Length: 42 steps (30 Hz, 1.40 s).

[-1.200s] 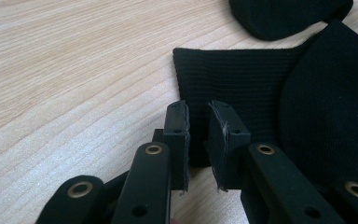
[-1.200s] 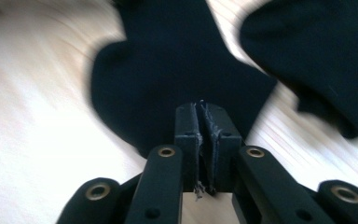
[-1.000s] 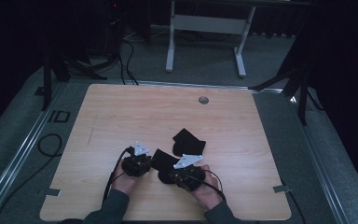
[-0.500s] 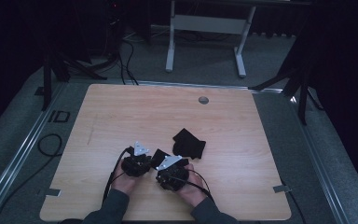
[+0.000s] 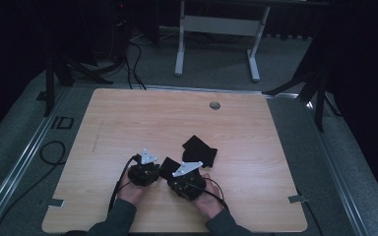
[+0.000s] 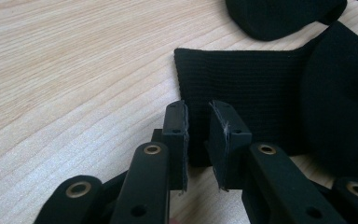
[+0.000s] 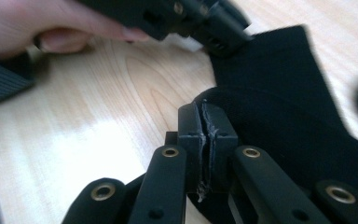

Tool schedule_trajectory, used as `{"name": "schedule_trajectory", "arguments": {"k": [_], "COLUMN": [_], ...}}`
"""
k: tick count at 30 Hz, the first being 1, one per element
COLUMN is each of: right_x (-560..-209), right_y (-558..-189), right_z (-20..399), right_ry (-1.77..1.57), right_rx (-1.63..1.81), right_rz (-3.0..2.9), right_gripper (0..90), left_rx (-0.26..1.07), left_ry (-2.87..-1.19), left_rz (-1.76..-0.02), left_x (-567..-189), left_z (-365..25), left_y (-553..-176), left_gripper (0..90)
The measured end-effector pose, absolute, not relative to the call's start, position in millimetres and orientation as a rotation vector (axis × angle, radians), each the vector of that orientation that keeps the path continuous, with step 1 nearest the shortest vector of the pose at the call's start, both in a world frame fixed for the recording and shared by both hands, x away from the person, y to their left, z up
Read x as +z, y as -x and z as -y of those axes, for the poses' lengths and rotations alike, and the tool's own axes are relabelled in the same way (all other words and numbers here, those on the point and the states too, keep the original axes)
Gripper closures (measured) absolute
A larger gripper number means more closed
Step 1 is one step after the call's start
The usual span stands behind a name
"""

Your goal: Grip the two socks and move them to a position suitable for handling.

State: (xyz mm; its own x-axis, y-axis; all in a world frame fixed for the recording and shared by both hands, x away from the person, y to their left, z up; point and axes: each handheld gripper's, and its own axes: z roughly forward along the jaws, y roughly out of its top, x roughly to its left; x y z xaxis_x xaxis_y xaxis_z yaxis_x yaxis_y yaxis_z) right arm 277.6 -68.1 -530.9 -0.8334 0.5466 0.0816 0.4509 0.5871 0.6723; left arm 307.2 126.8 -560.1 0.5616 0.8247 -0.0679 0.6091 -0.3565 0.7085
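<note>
A black sock (image 6: 261, 93) lies flat on the wooden table (image 5: 128, 123), just ahead of both hands (image 5: 170, 166). My left gripper (image 6: 196, 135) sits at its ribbed cuff corner, with a narrow gap showing between the pads. My right gripper (image 7: 204, 140) has just been closing and now has its pads together on a raised fold of the same sock (image 7: 279, 107). In the high view the left gripper (image 5: 161, 168) and right gripper (image 5: 175, 173) point at each other, close together. A second black sock (image 5: 200, 150), folded, lies just beyond (image 6: 279, 16).
The person's hand (image 7: 37, 28) holds the left gripper close in front of the right one. A round grommet (image 5: 215, 105) sits near the table's far edge. Cables (image 5: 120, 182) trail from the grippers toward the front edge. A desk frame (image 5: 216, 24) stands on the floor beyond.
The right gripper has shifted a little to the left, closer to the left gripper and the near sock. The left gripper has stayed where it was.
</note>
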Motion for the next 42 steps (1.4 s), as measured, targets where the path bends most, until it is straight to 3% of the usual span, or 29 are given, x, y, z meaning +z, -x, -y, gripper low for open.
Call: {"name": "schedule_trajectory", "arguments": {"k": [10, 24, 33, 42], "right_x": [-515, -525, -537, -541], "right_y": [-277, -278, -271, -277], "right_z": [120, 202, 206, 217], "right_ry": [-1.007, -1.254, -1.234, -1.345], "right_rx": [1.095, 1.016, 0.973, 0.857], "right_rz": [-2.494, -2.37, -2.454, -2.397], "right_gripper": [86.2, 86.2, 85.4, 69.4], "left_rx": [0.39, 0.389, 0.446, 0.456], "left_ry": [-2.099, -2.108, -2.113, -2.102], "left_rz": [-1.132, -1.135, -1.173, -1.207], "left_x": [-560, -559, -557, -557], "left_z": [-128, -130, -141, -150], "left_y": [-308, -308, -312, -317], "left_gripper": [77.0, 73.8, 71.9, 70.2]}}
